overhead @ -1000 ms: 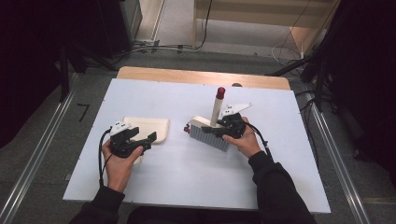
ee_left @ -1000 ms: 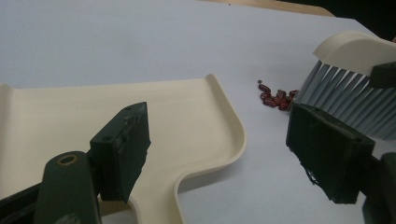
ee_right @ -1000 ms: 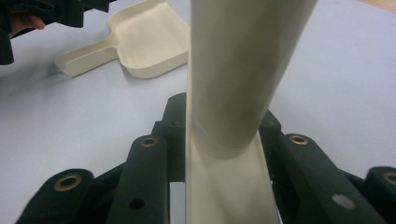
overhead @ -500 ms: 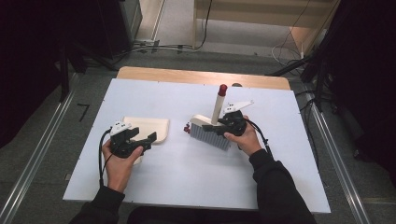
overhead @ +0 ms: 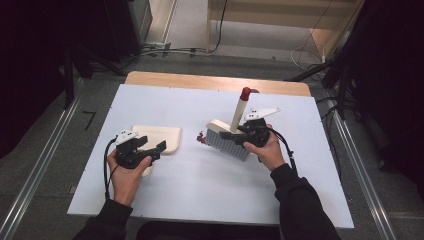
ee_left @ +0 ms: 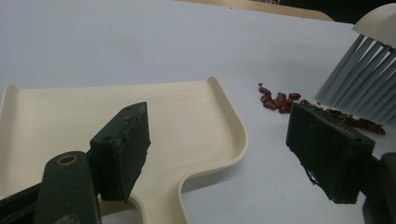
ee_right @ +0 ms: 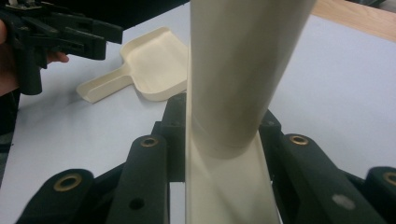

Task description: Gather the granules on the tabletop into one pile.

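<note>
— Where was the brush (overhead: 227,140)?

— Near the middle of the desk (overhead: 210,200), a bit toward the right edge. Its grey bristles sat beside a little heap of red beans (ee_left: 280,100), and its cream handle (ee_right: 233,70) slanted up toward the far edge. The right gripper (overhead: 250,131) had its jaws pinched on that handle.

— And the dustpan (overhead: 160,137)?

— It lay flat toward the left edge, with its open mouth facing the beans. The left gripper (overhead: 145,150) hovered over its handle end with the jaws spread wide, gripping nothing.
</note>
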### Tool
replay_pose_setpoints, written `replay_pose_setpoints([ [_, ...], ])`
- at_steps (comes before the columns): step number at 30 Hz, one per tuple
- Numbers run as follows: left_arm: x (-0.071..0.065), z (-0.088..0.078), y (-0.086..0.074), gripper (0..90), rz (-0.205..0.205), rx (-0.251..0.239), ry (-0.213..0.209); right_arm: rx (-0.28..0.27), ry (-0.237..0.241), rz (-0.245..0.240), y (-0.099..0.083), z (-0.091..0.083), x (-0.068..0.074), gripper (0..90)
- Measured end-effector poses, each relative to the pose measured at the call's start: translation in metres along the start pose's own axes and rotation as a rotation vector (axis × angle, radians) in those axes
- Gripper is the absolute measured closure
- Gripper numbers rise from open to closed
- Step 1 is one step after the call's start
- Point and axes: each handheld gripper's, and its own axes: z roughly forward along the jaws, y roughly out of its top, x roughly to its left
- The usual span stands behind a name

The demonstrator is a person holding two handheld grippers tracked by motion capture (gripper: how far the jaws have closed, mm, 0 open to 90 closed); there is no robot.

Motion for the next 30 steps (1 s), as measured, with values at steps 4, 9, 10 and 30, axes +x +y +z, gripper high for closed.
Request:
replay_pose_setpoints([
  [4, 0.001, -0.003, -0.002, 22.6, 0.001, 0.003, 0.000, -0.005, -0.052, 0.018, -0.004, -0.008, 0.001, 64.2],
  [9, 0.005, -0.009, -0.003, 22.6, -0.007, -0.002, 0.008, -0.026, -0.112, 0.043, -0.009, -0.015, 0.002, 64.2],
  [10, 0.006, -0.010, -0.004, 22.6, -0.007, -0.002, 0.010, -0.030, -0.120, 0.046, -0.010, -0.017, 0.002, 64.2],
  [30, 0.021, -0.015, -0.007, 22.6, -0.027, 0.000, 0.037, -0.043, -0.471, 0.091, -0.022, -0.026, 0.014, 64.2],
])
